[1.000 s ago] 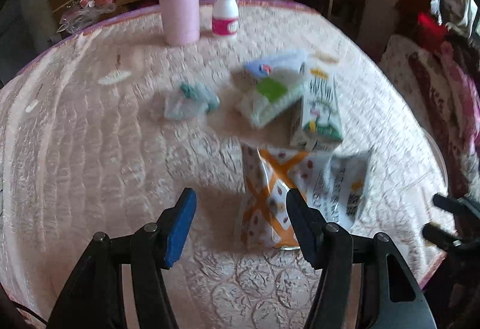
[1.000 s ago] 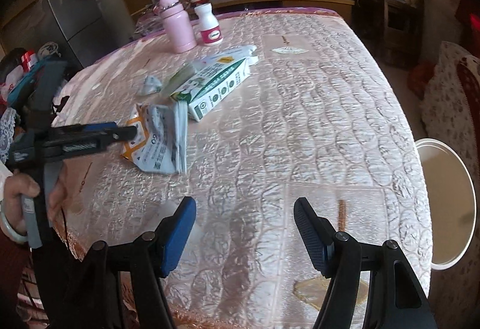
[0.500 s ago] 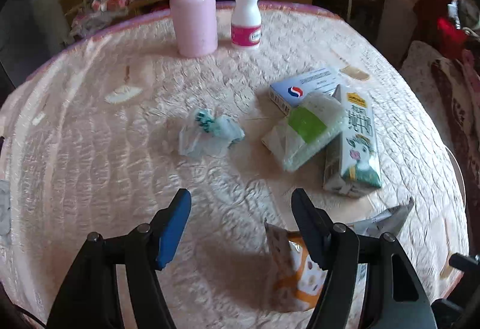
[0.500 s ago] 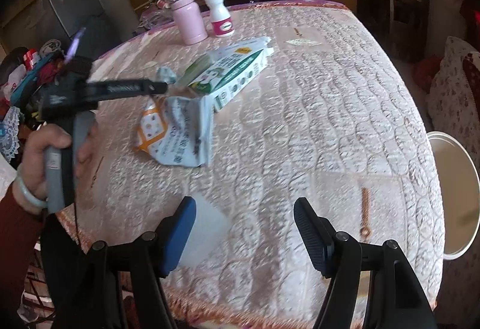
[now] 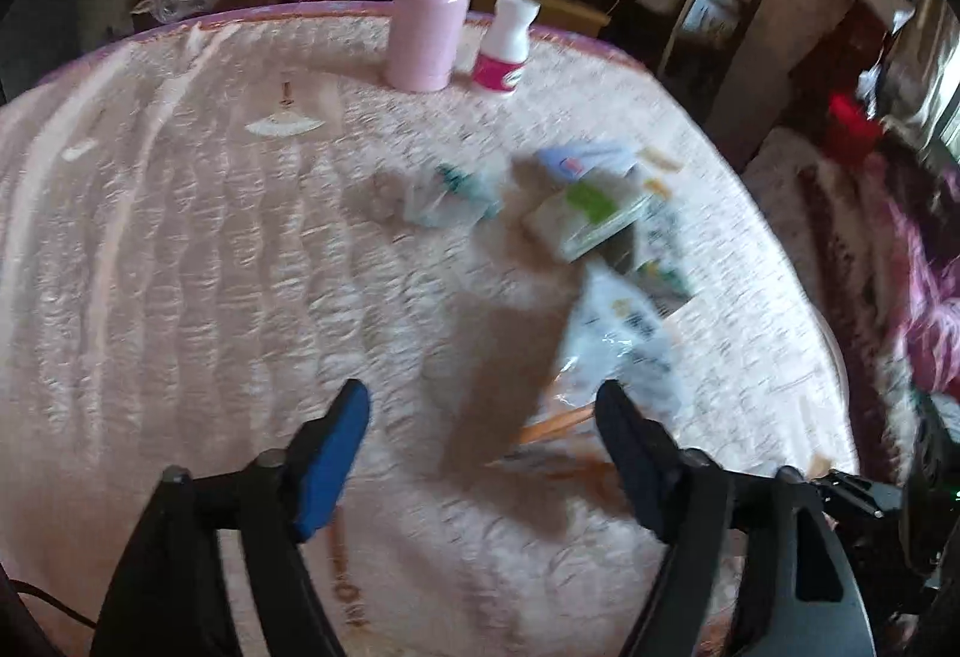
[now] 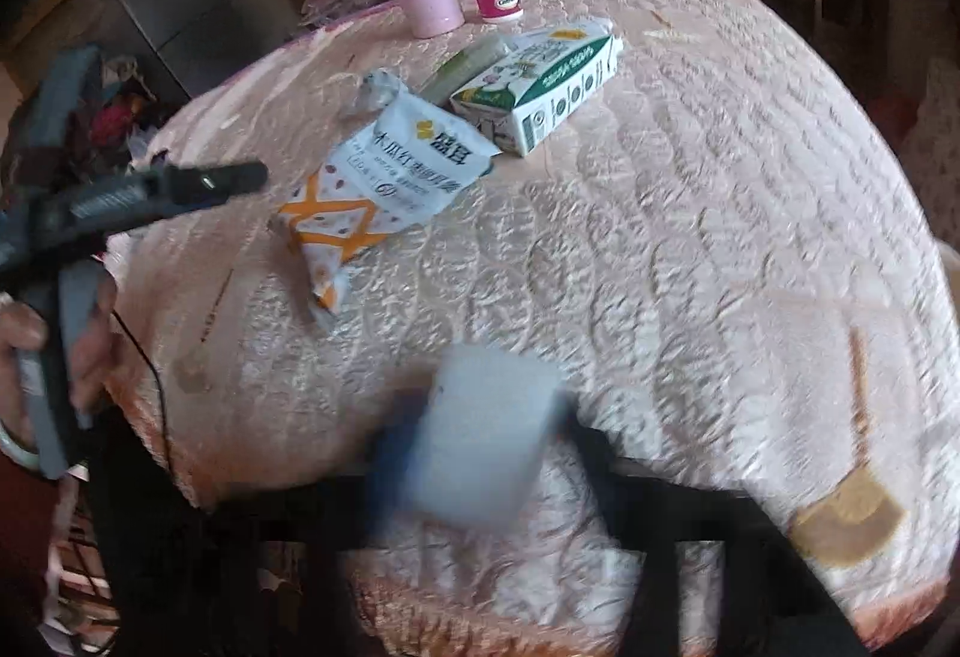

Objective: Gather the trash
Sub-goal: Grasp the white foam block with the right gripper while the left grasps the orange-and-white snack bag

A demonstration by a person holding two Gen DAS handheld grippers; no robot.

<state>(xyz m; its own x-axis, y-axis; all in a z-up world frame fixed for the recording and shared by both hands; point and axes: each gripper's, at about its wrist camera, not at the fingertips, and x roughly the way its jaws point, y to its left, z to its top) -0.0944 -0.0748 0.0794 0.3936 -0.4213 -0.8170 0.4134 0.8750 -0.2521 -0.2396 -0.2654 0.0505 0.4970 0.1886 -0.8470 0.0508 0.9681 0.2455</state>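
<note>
From where I stand the pink flask marks the far edge of the table, upright beside a white bottle, both kept clear of the litter. Nearer than the flask, the left gripper hangs with jaws spread and empty, aimed at a crumpled wrapper and, to the flask's right, the trash heap: snack bag lying flat against the milk carton. The right gripper is blurred at the near edge; a pale square thing sits between its fingers, but whether it pinches it I cannot tell.
</note>
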